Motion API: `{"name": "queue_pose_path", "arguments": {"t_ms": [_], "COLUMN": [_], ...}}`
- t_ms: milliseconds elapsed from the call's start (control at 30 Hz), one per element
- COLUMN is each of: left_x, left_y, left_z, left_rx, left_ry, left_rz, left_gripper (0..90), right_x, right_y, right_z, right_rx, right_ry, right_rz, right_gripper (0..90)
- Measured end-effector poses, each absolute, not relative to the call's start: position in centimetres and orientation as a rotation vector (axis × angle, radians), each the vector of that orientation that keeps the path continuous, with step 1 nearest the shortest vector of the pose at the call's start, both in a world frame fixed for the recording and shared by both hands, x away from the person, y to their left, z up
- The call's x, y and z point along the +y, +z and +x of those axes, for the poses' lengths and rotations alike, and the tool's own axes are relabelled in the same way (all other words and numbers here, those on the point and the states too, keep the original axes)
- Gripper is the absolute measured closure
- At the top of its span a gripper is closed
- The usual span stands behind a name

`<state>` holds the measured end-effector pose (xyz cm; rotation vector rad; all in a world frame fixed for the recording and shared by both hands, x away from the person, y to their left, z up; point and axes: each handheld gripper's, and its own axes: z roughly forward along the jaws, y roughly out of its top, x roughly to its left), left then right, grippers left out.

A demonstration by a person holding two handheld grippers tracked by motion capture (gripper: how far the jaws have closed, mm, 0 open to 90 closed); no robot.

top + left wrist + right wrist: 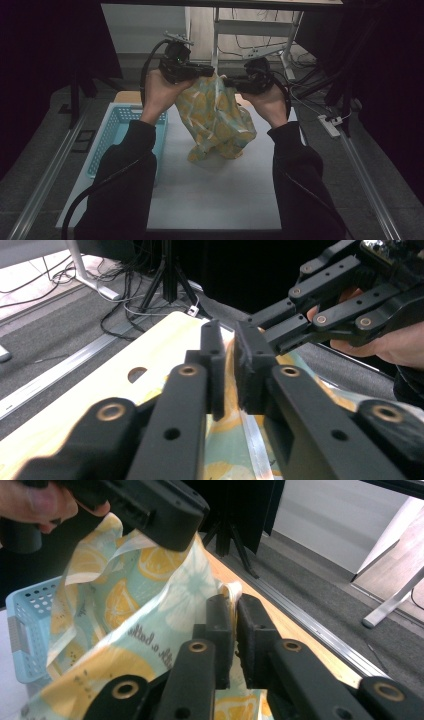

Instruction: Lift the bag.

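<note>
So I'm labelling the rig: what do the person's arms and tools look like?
Both arms wear dark long sleeves. Each hand carries a black tool: left tool, right tool. Linkage bars have brass-coloured rivets, block-shaped pads, and a black cable trails along the left arm.

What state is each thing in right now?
Lemon-print bag: held up by its top edge, bottom sagging onto the table.
Left hand-held gripper: pinching the bag.
Right hand-held gripper: pinching the bag.
Blue basket: upright on the table.
</note>
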<state>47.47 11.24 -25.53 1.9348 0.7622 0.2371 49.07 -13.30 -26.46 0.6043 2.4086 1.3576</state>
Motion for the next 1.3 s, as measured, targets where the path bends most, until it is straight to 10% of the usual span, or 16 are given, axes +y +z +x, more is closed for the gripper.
{"name": "queue_pose_path", "arguments": {"t_ms": [667, 1300], "left_x": [12.4, 14.2], "left_y": [-26.9, -30.1], "left_z": [46.2, 43.3], "left_rx": [0.679, 0.709], "left_ry": [0.250, 0.268], "left_rz": [1.923, 1.985], "left_gripper": [27.1, 8.3], "right_x": [-13.9, -14.9], "right_y": [-26.9, -27.8], "right_z": [48.5, 46.6], "right_rx": [2.429, 2.422], "right_ry": [1.401, 1.444], "right_rz": [0.631, 0.638], "right_gripper": [47.6, 24.5]}}
